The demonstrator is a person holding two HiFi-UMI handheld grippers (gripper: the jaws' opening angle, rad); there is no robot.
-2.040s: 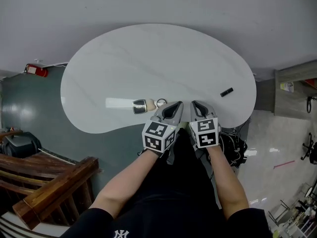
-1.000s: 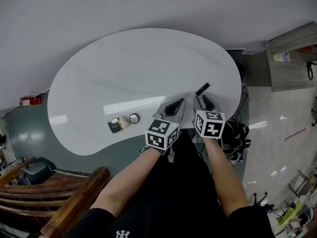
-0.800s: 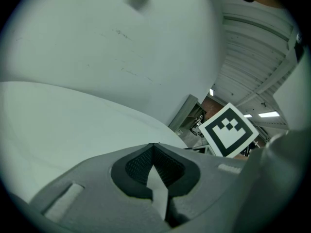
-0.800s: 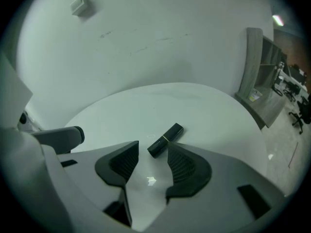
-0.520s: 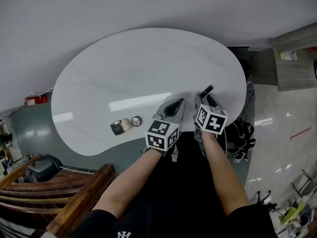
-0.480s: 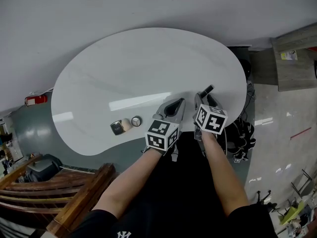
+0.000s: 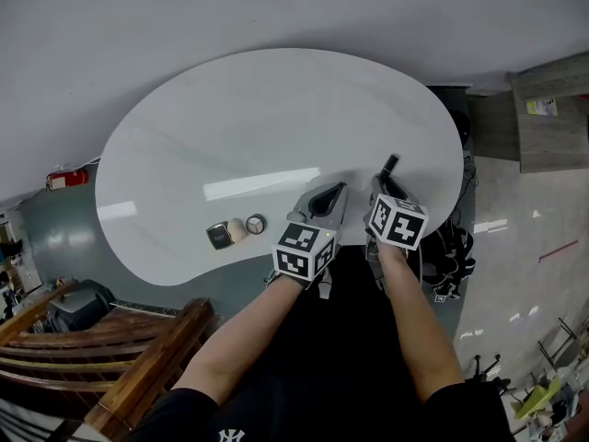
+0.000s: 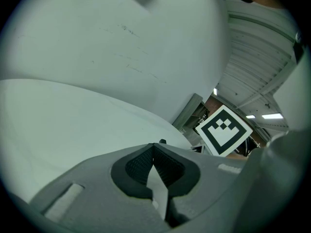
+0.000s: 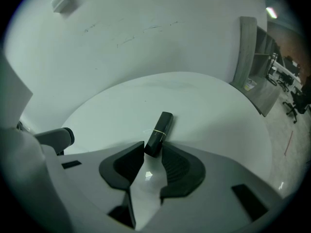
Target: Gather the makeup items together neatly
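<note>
Lipstick tube (image 7: 388,164), black with a thin band round its middle, lies flat near the right end of the white oval table (image 7: 184,155), well apart from the other makeup. The right gripper (image 7: 384,184) is on it: its jaws are closing, with the tube's near end between their tips and both pads seemingly touching it. The left gripper (image 7: 336,190) hovers just beside, jaws together on nothing. Over by the near left edge sit a dark square compact (image 7: 218,237), a beige sponge (image 7: 236,229) and a small round jar (image 7: 256,224), close together. I'd say this is the pick-up; next comes a firm pinch, a lift, and a carry across to that cluster.
</note>
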